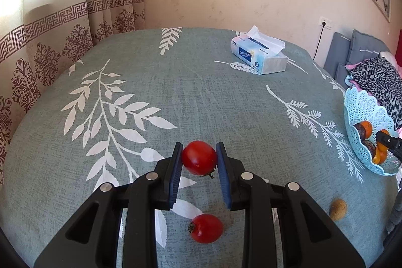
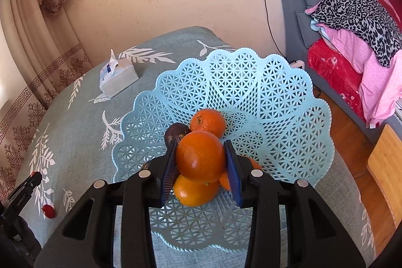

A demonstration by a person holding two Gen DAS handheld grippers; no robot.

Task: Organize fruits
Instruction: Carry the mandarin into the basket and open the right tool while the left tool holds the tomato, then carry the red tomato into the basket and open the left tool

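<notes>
Both tongs are clamped on fruit. Left gripper [image 1: 199, 158] has its two blue-padded fingers pressed against the sides of a red tomato [image 1: 199, 157], which hangs clear of the grey-green tablecloth [image 1: 201, 92], its stem end tipped down; it looks lifted so it can be carried toward the fruit basket [image 1: 361, 114] well off to the right. Beneath the left gripper a second red tomato [image 1: 206, 228] lies on the cloth, and a small tan fruit [image 1: 338, 209] rests farther right near the table edge; both seem left to collect. Right gripper [image 2: 201, 160] squeezes an orange [image 2: 200, 156] between its pads, held low over the hollow of the pale blue lattice basket [image 2: 276, 97], probably about to be set down there. Inside the basket lie another orange [image 2: 208, 122] behind the held one, a dark brownish-purple fruit [image 2: 176, 132] to its left, an orange [image 2: 194, 192] below, and a sliver of one more by the right pad. A tissue pack [image 1: 260, 55] sits at the far side of the table, away from the fruit.
</notes>
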